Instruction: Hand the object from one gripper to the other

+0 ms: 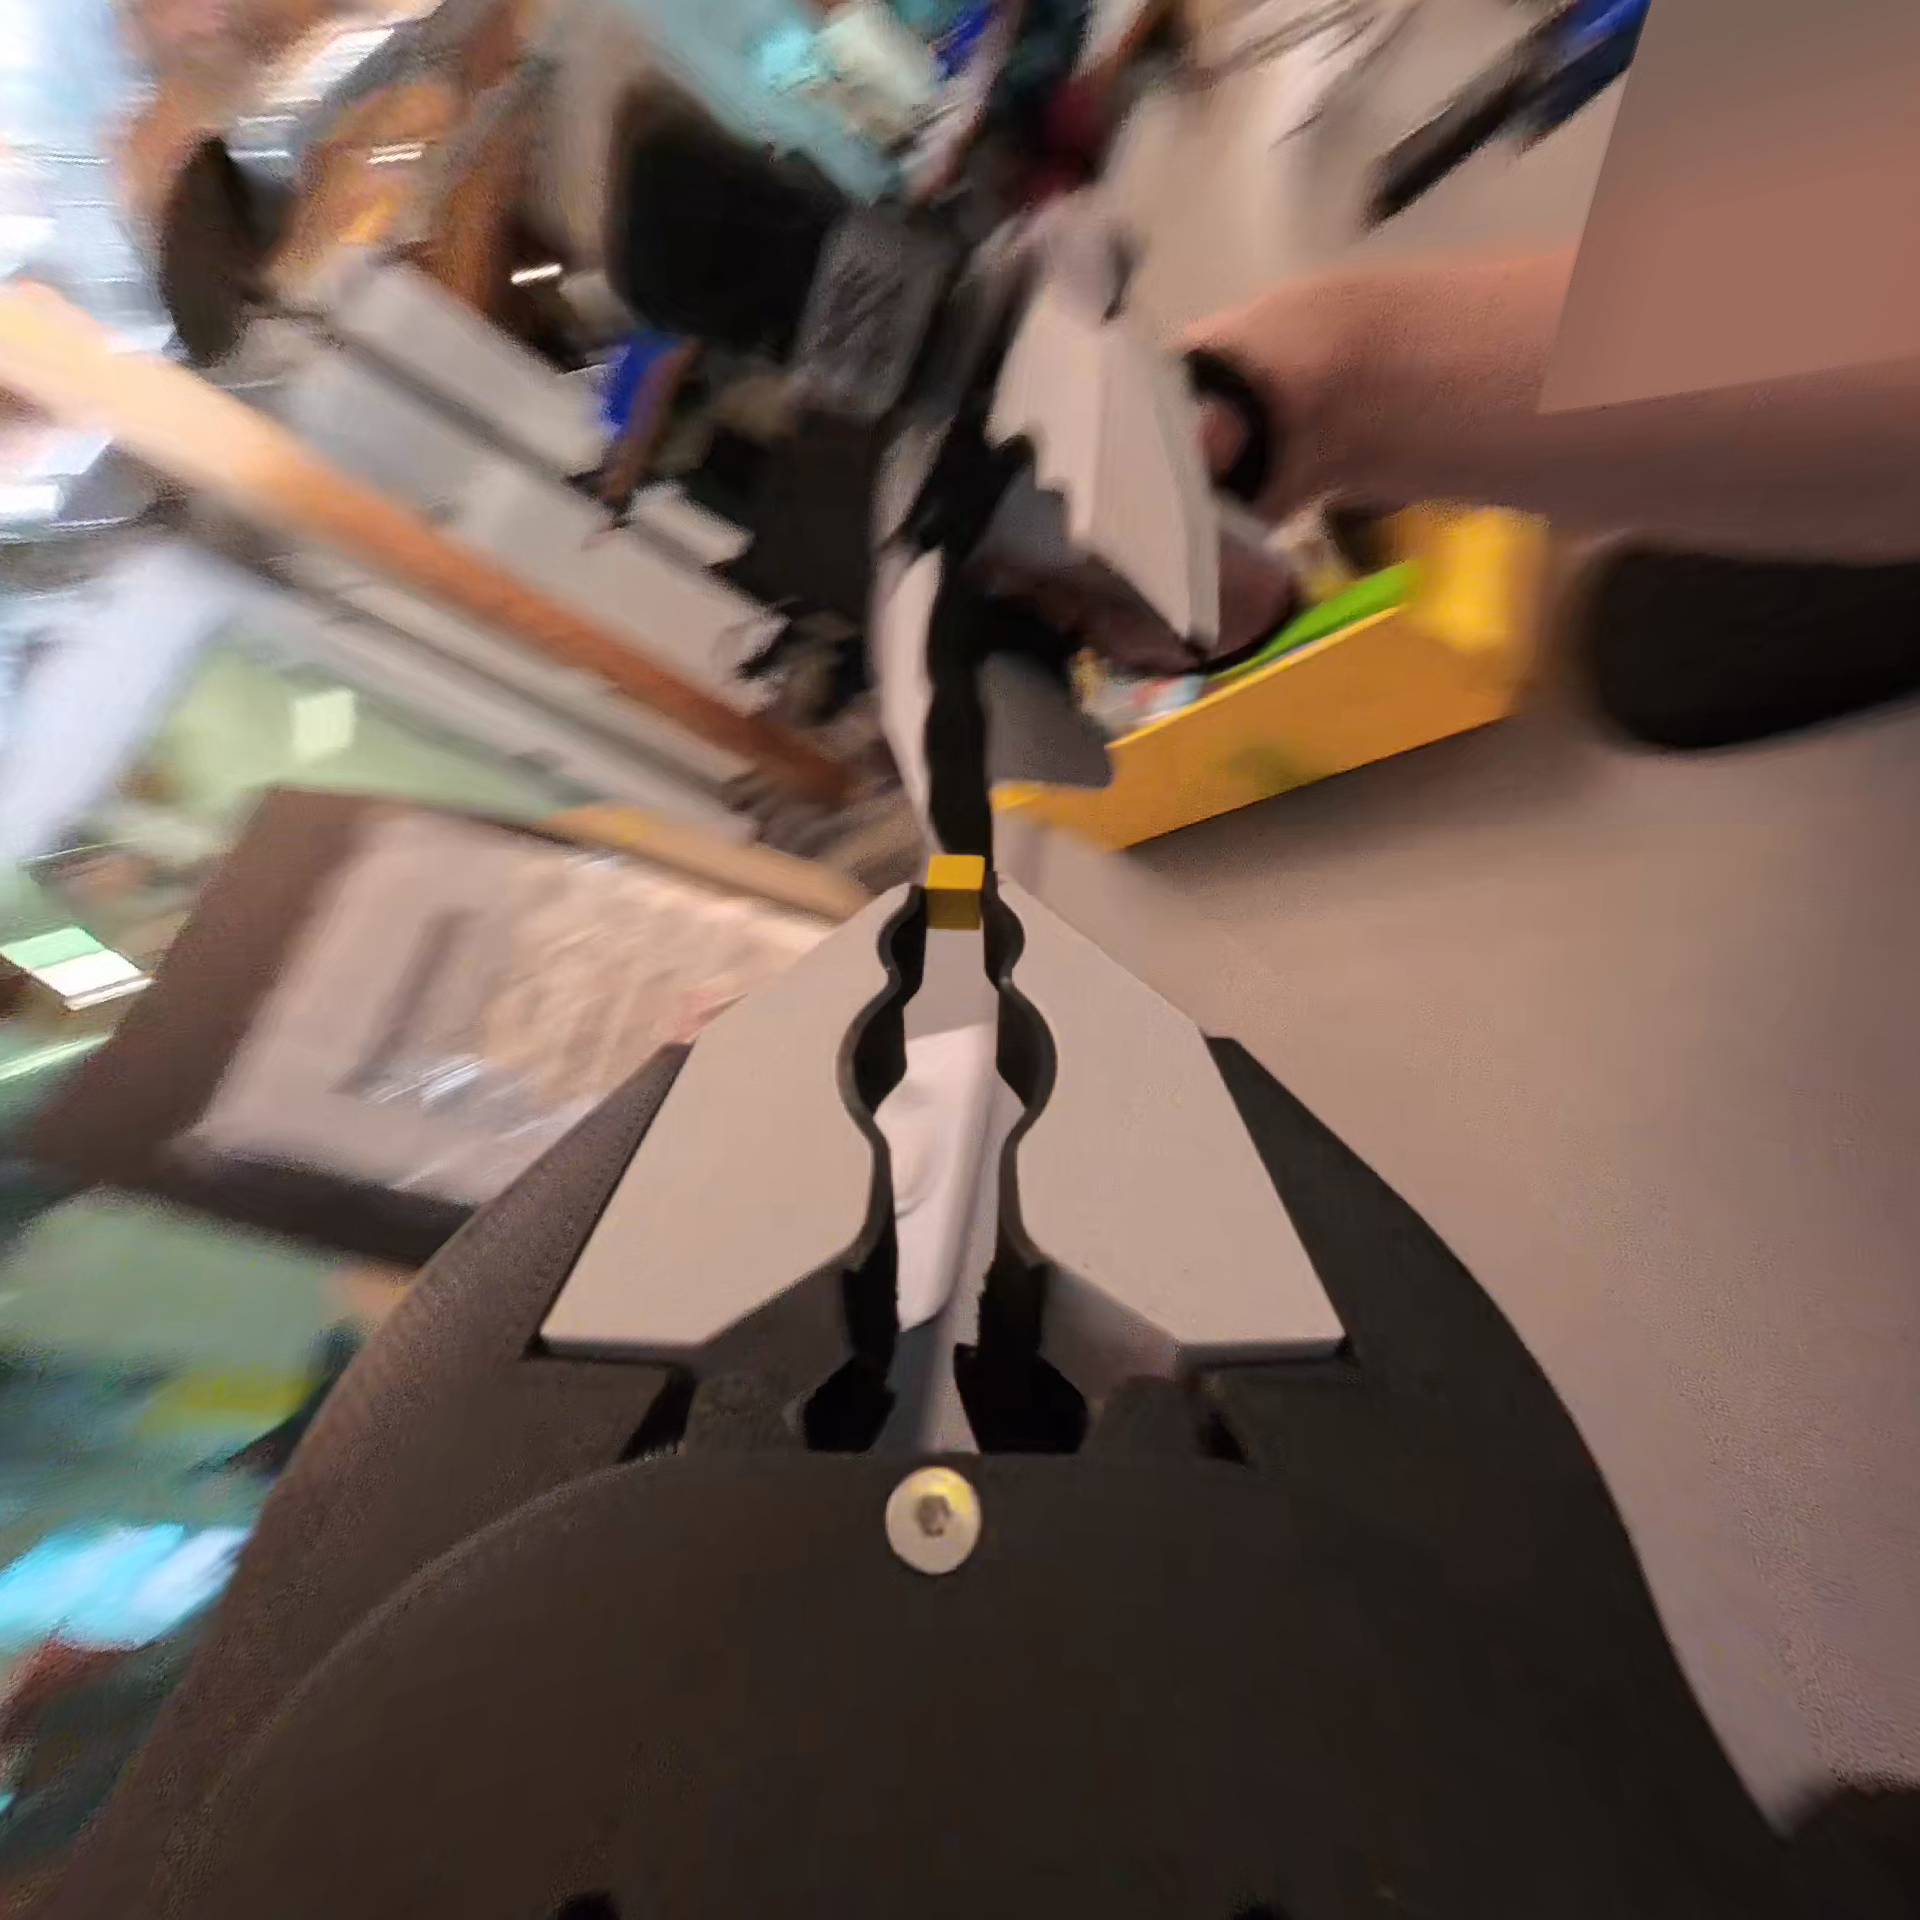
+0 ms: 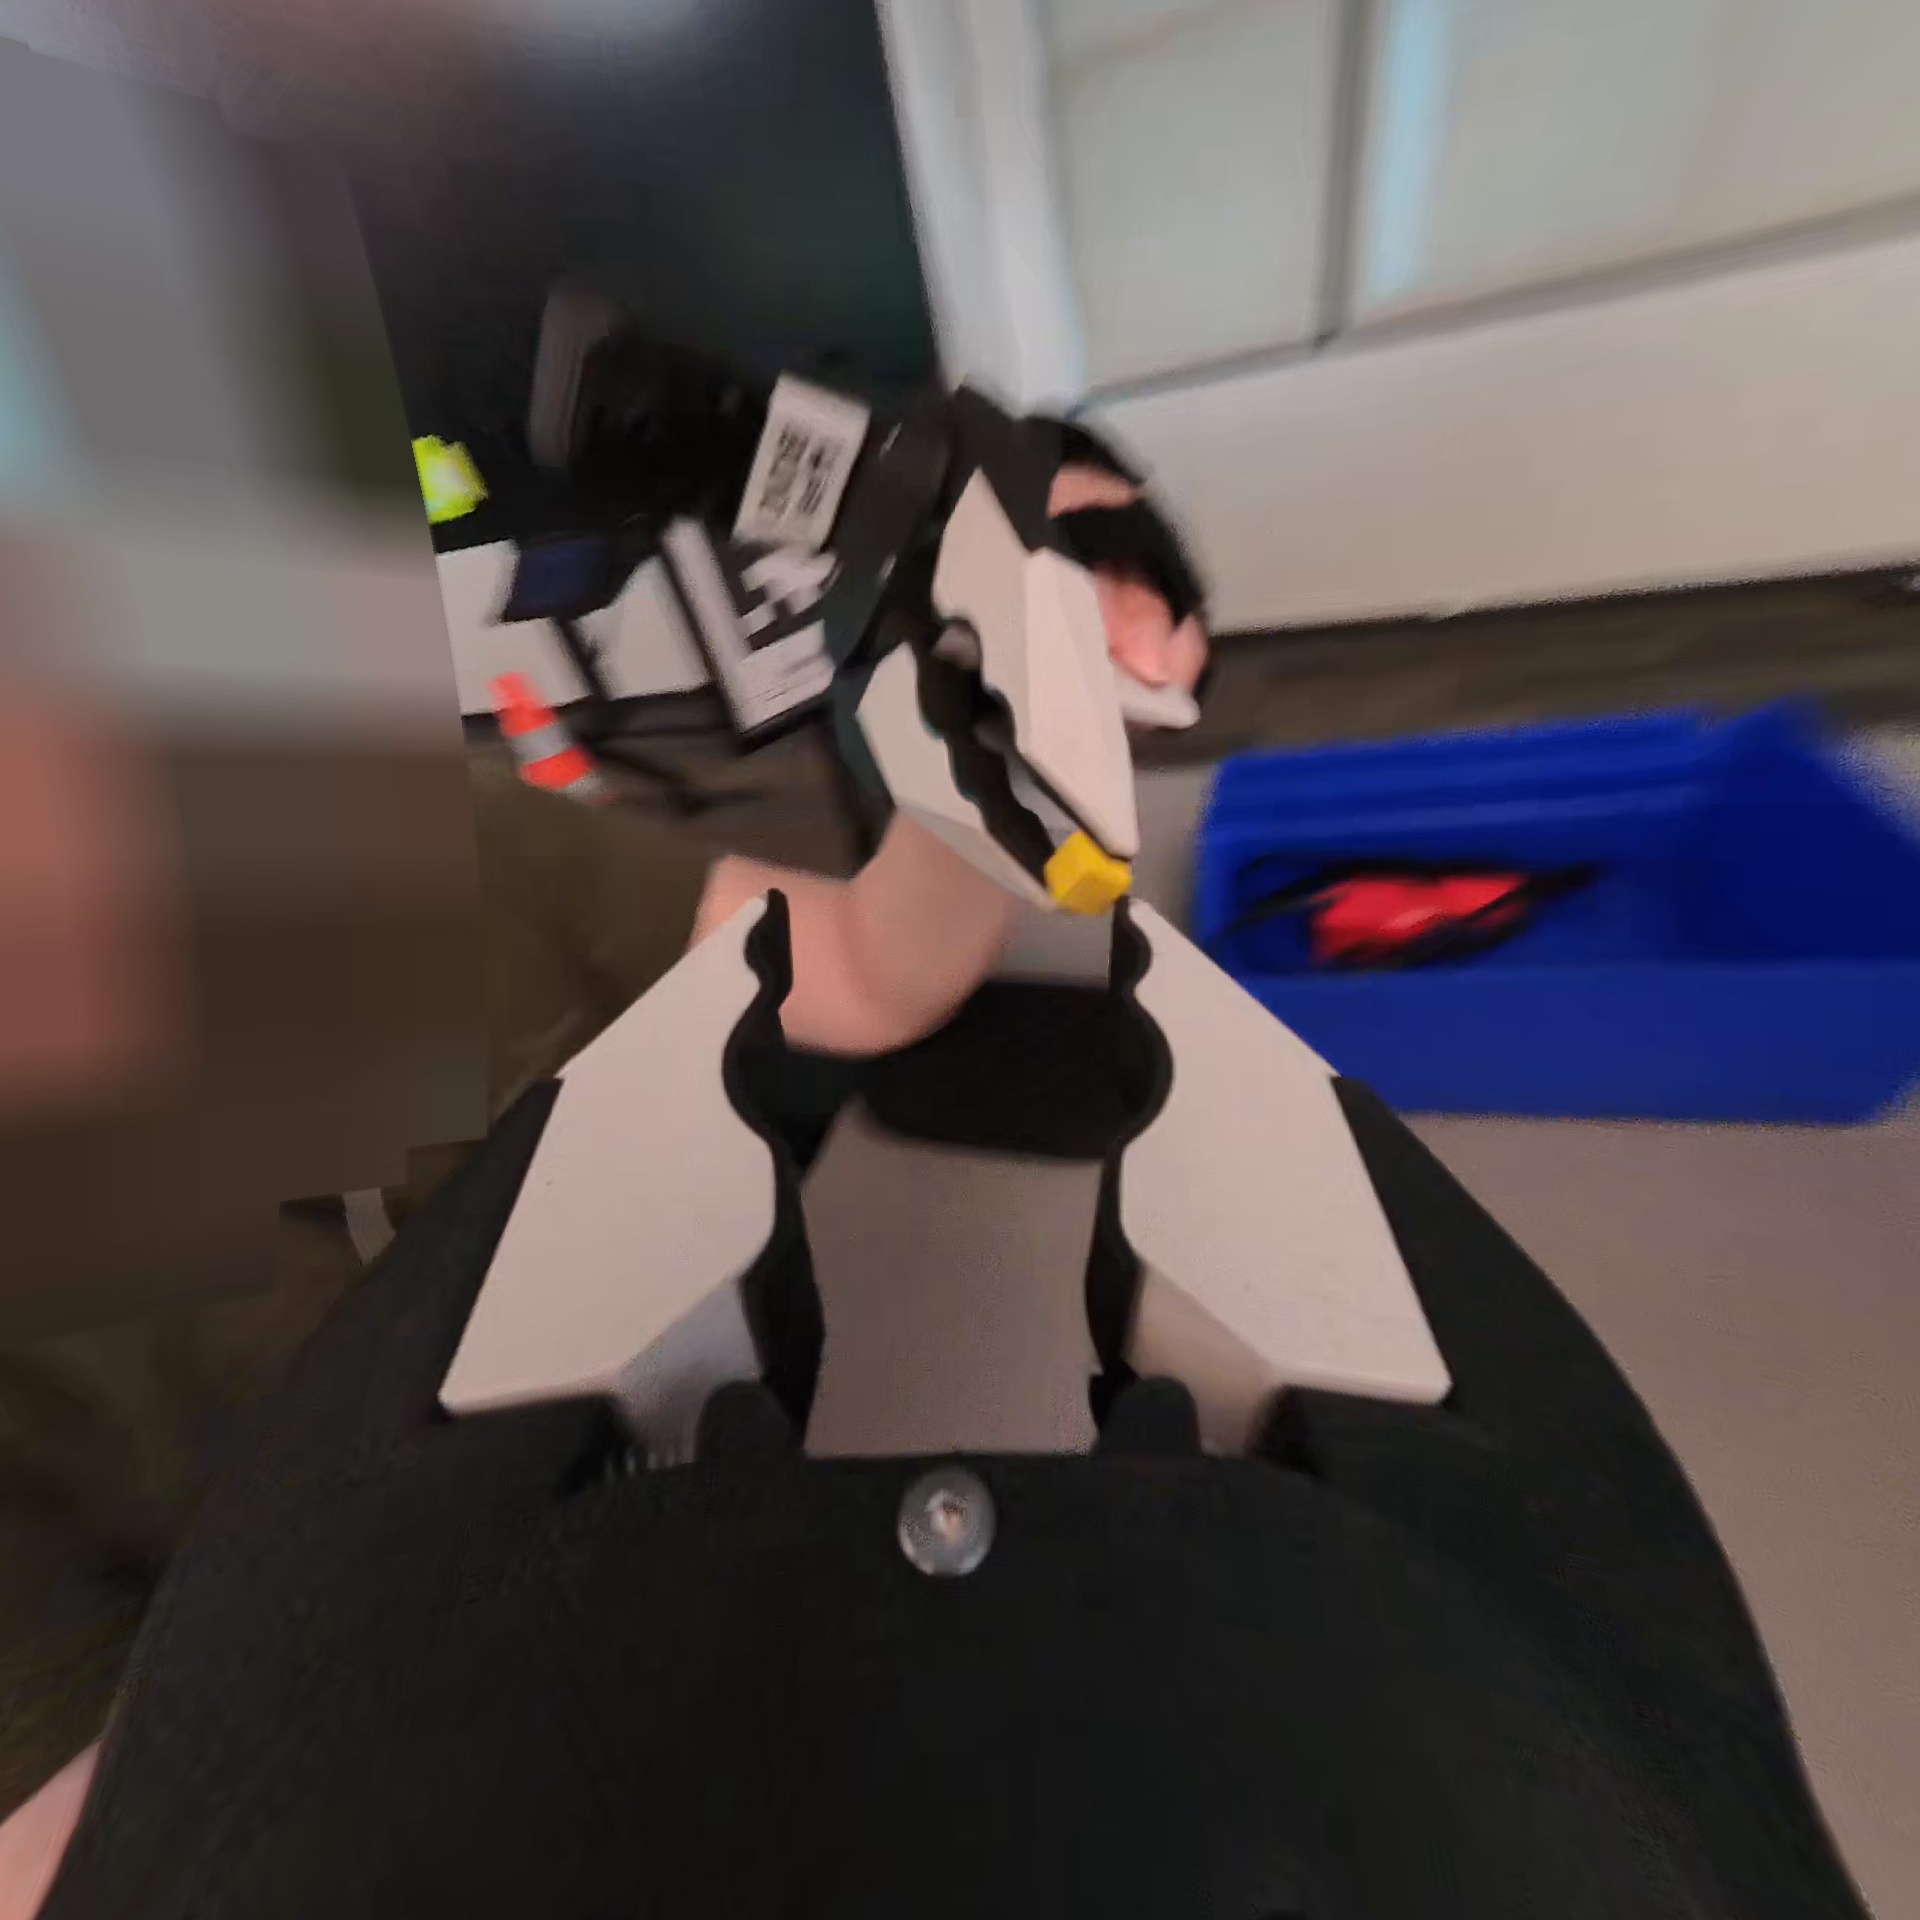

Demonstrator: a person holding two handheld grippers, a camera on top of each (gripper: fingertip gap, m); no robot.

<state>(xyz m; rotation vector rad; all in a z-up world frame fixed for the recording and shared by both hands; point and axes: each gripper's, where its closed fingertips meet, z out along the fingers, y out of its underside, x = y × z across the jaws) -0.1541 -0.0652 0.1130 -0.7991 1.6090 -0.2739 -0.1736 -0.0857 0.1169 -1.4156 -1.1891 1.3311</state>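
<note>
A small yellow cube (image 1: 954, 891) is pinched at the tips of my left gripper (image 1: 956, 902), whose jaws are closed on it. In the right wrist view the same cube (image 2: 1087, 877) shows at the tip of the left gripper (image 2: 1081, 868), held in the air by a hand. My right gripper (image 2: 943, 912) is open and empty. Its right fingertip (image 2: 1127, 925) is just below the cube. In the left wrist view the right gripper (image 1: 961, 821) shows blurred beyond the cube, with a hand behind it.
A yellow bin (image 1: 1309, 717) with mixed items stands on the grey table (image 1: 1507, 1091) at the right. A blue bin (image 2: 1558, 925) holding a red item (image 2: 1403, 914) sits on the table at the right. Cluttered, blurred room beyond.
</note>
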